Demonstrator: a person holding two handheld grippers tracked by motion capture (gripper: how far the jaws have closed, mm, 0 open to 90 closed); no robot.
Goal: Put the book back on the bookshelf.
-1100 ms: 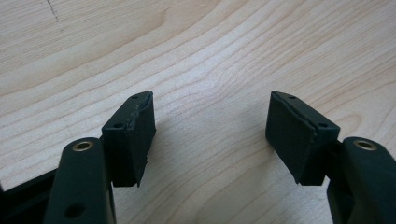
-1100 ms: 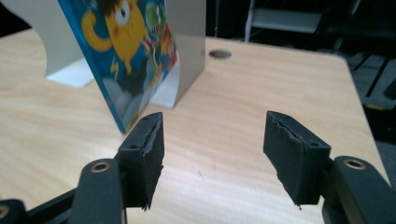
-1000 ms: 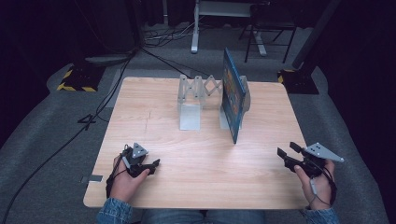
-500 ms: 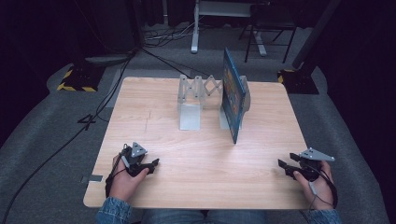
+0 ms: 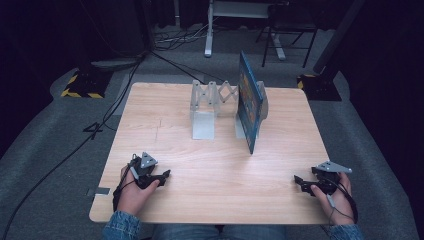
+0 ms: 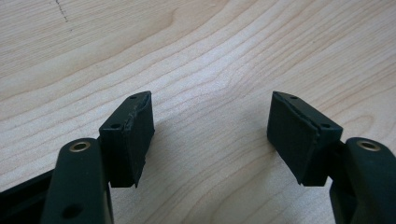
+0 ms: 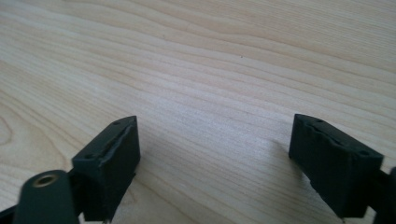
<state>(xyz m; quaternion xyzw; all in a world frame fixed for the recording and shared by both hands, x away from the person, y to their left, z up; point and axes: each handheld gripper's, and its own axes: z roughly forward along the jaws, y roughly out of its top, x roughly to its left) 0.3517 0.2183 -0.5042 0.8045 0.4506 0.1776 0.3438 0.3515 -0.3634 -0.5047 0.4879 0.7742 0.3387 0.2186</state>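
Observation:
A blue book (image 5: 249, 101) stands upright on its edge in a grey accordion-style rack (image 5: 212, 100) at the back middle of the wooden table (image 5: 165, 125). My left gripper (image 5: 162, 175) rests on the table near the front left, held by a hand, open with nothing between its jaws. In the left gripper view the left gripper (image 6: 210, 135) has only bare wood between its black pads (image 6: 133, 135). My right gripper (image 5: 300, 181) lies near the front right edge, also open and empty. In the right gripper view the right gripper (image 7: 212, 163) frames bare wood.
The rack's flat grey base plates (image 5: 202, 125) stick out toward me. Dark floor surrounds the table, with cables (image 5: 95, 127) at the left, yellow-black striped stands (image 5: 80, 85) and chair or desk legs (image 5: 272, 40) behind.
My right gripper has come down and inward from the table's right edge and now sits low at the front right. The left gripper has stayed put.

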